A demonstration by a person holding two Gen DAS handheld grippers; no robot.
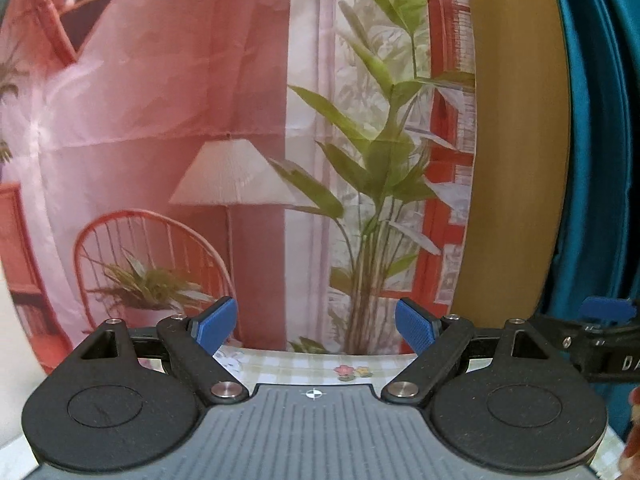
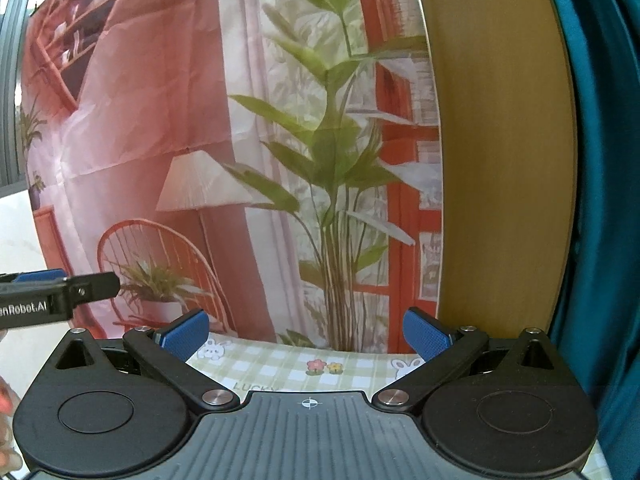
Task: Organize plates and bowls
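Facing printed backdrop point(image 1: 160, 120): left gripper point(image 1: 316, 328), right gripper point(image 2: 306, 336) spread, empty.

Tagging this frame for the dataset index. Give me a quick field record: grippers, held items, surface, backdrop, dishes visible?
left gripper: open, nothing between the pads
right gripper: open, nothing between the pads
view direction: both look toward the backdrop, only the table's far edge in view
tablecloth: green and white check, with flower and rabbit prints
backdrop: printed cloth showing a lamp, a chair and a plant
right of the backdrop: wooden panel, then teal curtain
plates and bowls: none visible in either view
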